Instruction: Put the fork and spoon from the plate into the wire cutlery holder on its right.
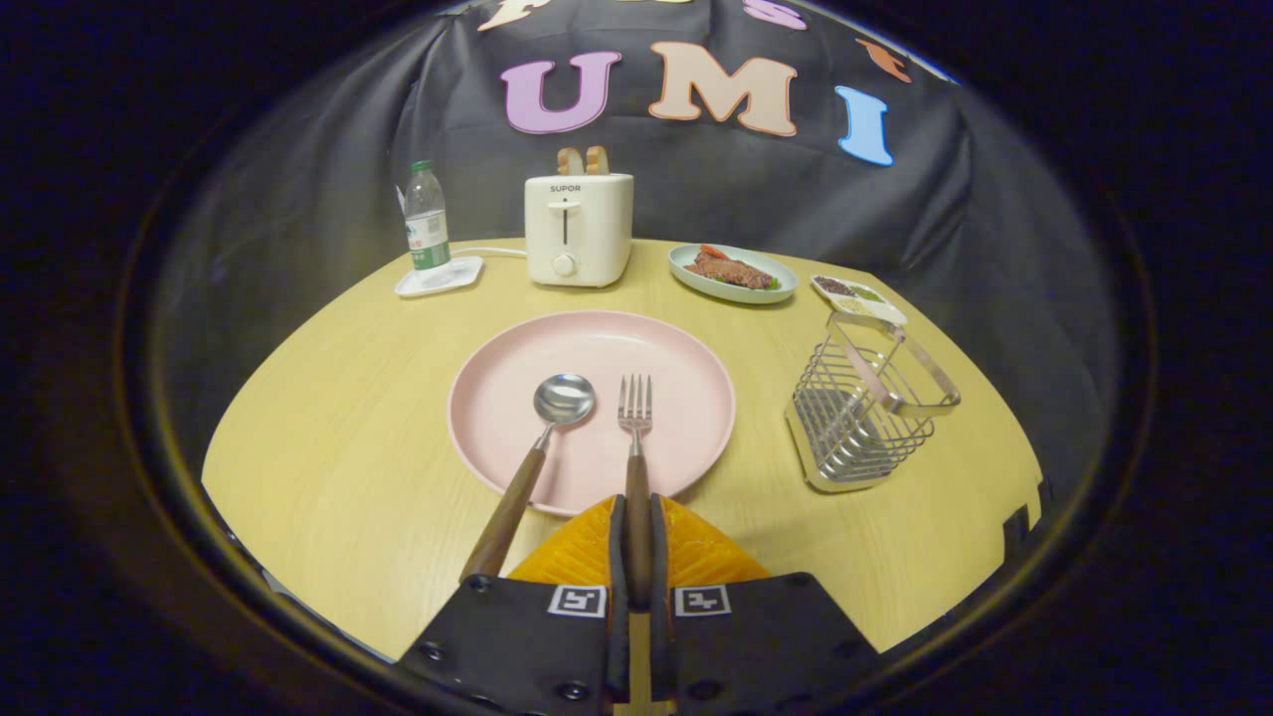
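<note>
My claw (637, 542) was nearly closed, both fingers (617, 557) pinched on the wooden handle of the fork (636, 452), gripped near its back end. The fork's long axis ran straight ahead, in line w/ the fingers, tines out front resting on the pink plate (686, 438), so I judged it clamped but not yet lifted. Just left of the fork lay the spoon (542, 438), handle angled back toward me & off the plate rim, bowl on the plate, untouched. The wire cutlery holder (865, 413) stood on the table (328, 447) to the right of the plate & slightly farther ahead, apart from it, opening up, so the coming move was up & right. Beyond: toaster (578, 229), bottle (427, 219), food dish (733, 271).
</note>
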Demonstrator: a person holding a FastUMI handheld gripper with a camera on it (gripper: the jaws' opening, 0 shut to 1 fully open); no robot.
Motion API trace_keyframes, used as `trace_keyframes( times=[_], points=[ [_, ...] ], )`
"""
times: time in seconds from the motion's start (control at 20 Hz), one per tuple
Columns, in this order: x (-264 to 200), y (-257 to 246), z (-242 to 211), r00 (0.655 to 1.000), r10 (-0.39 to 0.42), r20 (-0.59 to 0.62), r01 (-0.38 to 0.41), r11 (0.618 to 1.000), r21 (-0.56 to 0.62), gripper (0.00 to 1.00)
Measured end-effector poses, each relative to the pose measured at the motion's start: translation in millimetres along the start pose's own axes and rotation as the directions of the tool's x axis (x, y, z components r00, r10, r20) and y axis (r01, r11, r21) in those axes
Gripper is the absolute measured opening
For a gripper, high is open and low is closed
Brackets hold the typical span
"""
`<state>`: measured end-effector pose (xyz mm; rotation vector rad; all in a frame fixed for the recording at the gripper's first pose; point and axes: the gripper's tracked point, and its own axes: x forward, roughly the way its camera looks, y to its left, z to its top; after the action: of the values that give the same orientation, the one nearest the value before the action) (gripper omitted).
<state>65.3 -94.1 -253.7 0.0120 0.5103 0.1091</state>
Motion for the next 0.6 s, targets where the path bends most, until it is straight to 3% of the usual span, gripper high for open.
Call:
trace_keyframes(
  times=[0.6],
  points=[
    [-26.9, -24.8, 57.3, 0.998, -0.062, 0.006, 0.062, 0.998, 0.015, 0.11]
  ],
)
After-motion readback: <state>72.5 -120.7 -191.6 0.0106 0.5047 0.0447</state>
